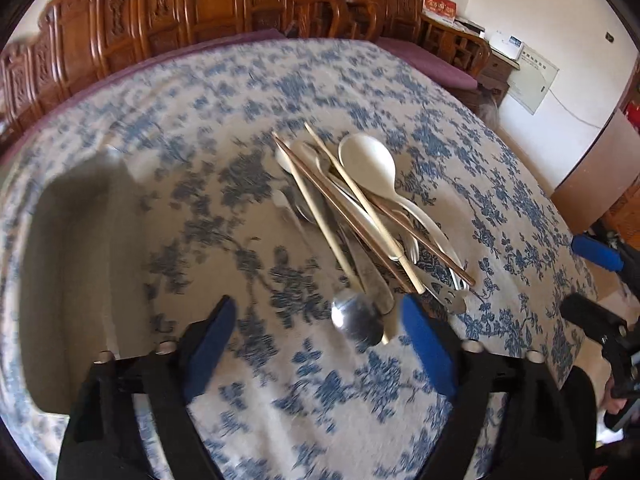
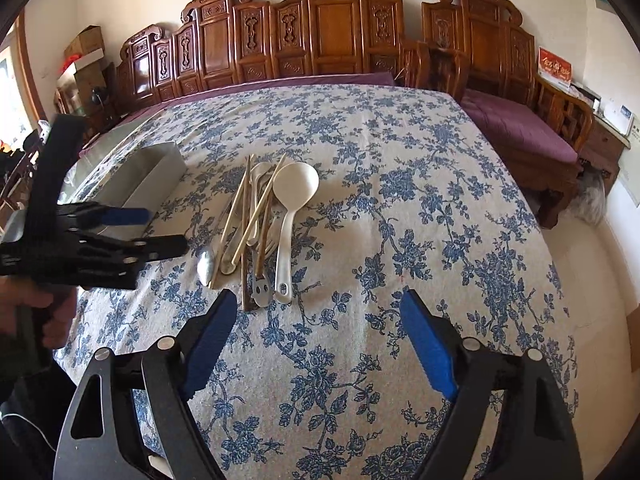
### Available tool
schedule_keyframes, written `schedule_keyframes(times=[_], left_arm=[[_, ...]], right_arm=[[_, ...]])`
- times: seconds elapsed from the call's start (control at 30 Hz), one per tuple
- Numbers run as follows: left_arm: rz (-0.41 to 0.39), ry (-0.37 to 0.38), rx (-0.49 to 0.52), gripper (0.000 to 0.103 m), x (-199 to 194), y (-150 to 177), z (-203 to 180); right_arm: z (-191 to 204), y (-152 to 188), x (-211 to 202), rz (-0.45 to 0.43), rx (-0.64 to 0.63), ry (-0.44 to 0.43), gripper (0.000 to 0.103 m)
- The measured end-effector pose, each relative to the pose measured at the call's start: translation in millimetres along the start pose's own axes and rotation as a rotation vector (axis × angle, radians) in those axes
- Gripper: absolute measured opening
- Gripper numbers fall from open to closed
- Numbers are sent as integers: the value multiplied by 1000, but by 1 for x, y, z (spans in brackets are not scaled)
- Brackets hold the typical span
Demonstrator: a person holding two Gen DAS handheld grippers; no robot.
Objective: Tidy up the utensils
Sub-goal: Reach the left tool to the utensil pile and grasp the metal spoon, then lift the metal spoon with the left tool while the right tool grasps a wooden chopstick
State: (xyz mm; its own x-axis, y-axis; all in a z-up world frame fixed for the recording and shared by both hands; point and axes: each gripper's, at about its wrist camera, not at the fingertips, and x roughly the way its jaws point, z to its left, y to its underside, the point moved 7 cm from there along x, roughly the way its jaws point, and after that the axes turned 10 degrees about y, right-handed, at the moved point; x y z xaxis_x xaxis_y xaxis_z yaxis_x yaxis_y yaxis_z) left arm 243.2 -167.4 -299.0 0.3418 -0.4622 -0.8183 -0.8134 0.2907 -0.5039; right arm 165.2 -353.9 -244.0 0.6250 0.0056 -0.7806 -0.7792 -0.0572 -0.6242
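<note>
A heap of utensils lies mid-table: a white ladle (image 1: 370, 166) (image 2: 294, 190), pale and brown chopsticks (image 1: 352, 208) (image 2: 256, 210), a metal spoon (image 1: 356, 320) (image 2: 206, 266) and metal handles (image 2: 262, 290). My left gripper (image 1: 316, 324) is open and empty, just short of the metal spoon; it also shows in the right wrist view (image 2: 156, 230). My right gripper (image 2: 316, 318) is open and empty, near the heap's handle ends. A grey metal box (image 1: 76, 276) (image 2: 150, 184) stands left of the heap.
The table wears a blue floral cloth (image 2: 420, 220). Carved wooden benches (image 2: 320, 28) with purple cushions (image 2: 516, 124) stand behind and to the right. The right gripper's fingers (image 1: 596, 254) show at the left wrist view's right edge.
</note>
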Motion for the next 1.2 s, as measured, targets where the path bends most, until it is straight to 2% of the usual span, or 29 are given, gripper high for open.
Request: schedule_keyframes(times=[0.13,0.27,0.3,0.33,0.37,0.4,0.47,0.57,0.67,1.2], left_arm=[[33,32,-29,55,24,2,0],[23,40,-13,51,31,2,-5],[20,38,-12,47,32,1,-6],[18,39,-11,38,32,0,-7],[18,38,-12,34,32,0,-7],[20,42,-13,23,32,0,-6],[28,66,-22,23,31,2,-7],[22,64,-16,19,26,7,-7],[20,58,-7,7,22,11,-9],[-11,32,-9,1,-11,29,9]], right_arm=[[-2,2,2,5,10,-11,84],[-4,1,1,1,17,-17,84],[-5,0,0,-1,19,-17,84],[-5,0,0,-2,19,-17,84],[-5,0,0,-3,18,-16,84],[-4,0,-1,-5,16,-14,84],[-4,1,-1,-6,12,-10,84],[-1,1,-2,-9,3,-4,84],[4,0,-4,-13,-11,-1,84],[33,2,0,-2,-52,2,84]])
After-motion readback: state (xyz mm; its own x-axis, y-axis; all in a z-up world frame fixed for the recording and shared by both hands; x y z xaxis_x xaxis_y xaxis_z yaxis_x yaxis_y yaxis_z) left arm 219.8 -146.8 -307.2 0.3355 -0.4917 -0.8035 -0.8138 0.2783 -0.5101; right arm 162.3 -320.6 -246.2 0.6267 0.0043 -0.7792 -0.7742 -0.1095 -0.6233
